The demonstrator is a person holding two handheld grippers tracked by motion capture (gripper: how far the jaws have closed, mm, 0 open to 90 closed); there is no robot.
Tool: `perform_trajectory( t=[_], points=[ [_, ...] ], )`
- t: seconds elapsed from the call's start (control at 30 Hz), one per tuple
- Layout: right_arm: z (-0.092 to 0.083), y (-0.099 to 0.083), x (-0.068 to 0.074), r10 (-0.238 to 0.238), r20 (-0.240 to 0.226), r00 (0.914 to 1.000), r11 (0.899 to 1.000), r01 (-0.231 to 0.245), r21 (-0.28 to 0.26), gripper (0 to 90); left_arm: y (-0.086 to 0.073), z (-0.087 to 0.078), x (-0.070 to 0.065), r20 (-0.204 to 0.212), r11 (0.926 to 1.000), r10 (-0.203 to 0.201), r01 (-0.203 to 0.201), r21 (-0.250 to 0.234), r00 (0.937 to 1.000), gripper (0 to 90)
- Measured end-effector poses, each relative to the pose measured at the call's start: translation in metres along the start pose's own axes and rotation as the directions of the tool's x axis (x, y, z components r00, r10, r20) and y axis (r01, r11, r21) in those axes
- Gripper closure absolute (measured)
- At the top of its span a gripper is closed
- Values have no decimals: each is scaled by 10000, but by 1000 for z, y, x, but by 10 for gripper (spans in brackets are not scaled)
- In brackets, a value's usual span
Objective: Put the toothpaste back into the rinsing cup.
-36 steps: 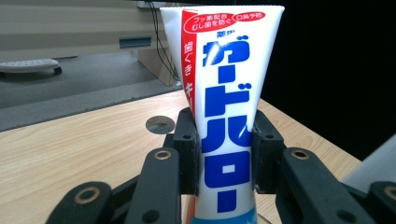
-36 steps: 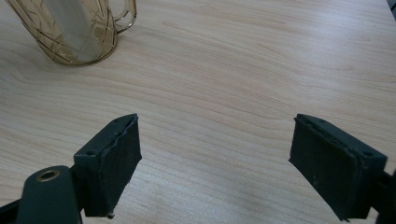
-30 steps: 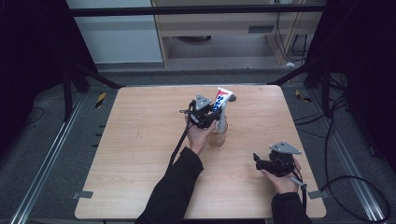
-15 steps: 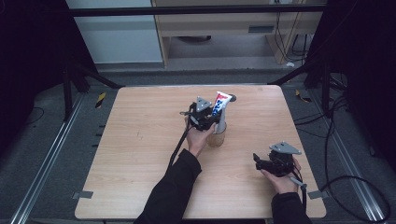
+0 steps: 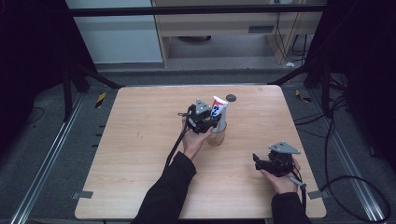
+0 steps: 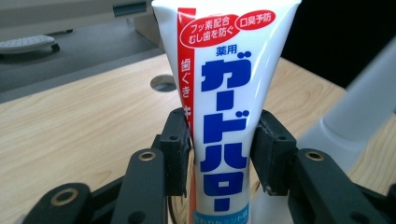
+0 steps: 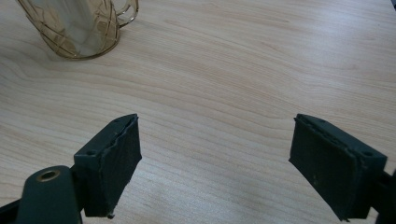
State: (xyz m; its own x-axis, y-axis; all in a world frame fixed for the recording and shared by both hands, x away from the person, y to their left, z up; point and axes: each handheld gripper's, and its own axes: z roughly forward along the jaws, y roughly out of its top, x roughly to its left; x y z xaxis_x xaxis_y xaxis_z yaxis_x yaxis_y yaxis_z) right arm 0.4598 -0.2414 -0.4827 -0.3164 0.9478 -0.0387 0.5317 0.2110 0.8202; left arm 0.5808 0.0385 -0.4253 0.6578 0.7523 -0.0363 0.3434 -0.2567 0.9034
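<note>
Toothpaste tube (image 6: pixel 224 116), white with blue lettering, stands loosely between the left gripper's (image 6: pixel 223 154) just-opening jaws in the amber glass cup (image 5: pixel 217 133); withdrawing crookedly could tip both.

sleeves (image 5: pixel 168 196): black | claw (image 7: pixel 215 163): black pads, brass-ringed screw holes | plate: grey

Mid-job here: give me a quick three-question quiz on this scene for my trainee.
1. True or false: the tube stands in the cup.
2. Which claw has the tube between its jaws?
3. The right claw is: A shut on the cup, B open over the table, C holding the tube.
Key: 1 true. 2 the left claw; its jaws have just been opening. 3 B.
</note>
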Motion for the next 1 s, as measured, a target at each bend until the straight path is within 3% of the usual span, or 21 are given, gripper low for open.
perform_trajectory(
  t=[0.17,0.27,0.37,0.5,0.77,0.87,1.0],
  points=[
    [0,0,0,9,19,10000,10000,-9,4,162,-7,-2,1,-58,9991,262,-260,337,9996,581],
    [-1,0,0,18,16,10000,10000,-18,-17,162,-9,-6,2,45,9991,269,-270,332,9996,552],
    [-1,0,0,53,24,10000,10000,-53,-39,162,-7,-12,1,-134,9984,483,-478,300,9987,461],
    [-2,0,0,25,30,10000,10000,-25,-43,162,-5,-26,2,-119,9984,543,-542,150,9985,478],
    [-4,0,0,103,47,9999,9999,-103,-46,162,-7,-69,13,-188,9964,732,-723,442,9971,457],
    [-5,0,0,161,10,9999,9998,-161,-81,160,-15,-86,18,-436,9909,1048,-1006,890,9935,435],
    [-6,-2,-2,138,20,9999,9999,-138,-35,153,-35,-111,29,-626,9886,999,-920,1188,9930,408]
  ],
)
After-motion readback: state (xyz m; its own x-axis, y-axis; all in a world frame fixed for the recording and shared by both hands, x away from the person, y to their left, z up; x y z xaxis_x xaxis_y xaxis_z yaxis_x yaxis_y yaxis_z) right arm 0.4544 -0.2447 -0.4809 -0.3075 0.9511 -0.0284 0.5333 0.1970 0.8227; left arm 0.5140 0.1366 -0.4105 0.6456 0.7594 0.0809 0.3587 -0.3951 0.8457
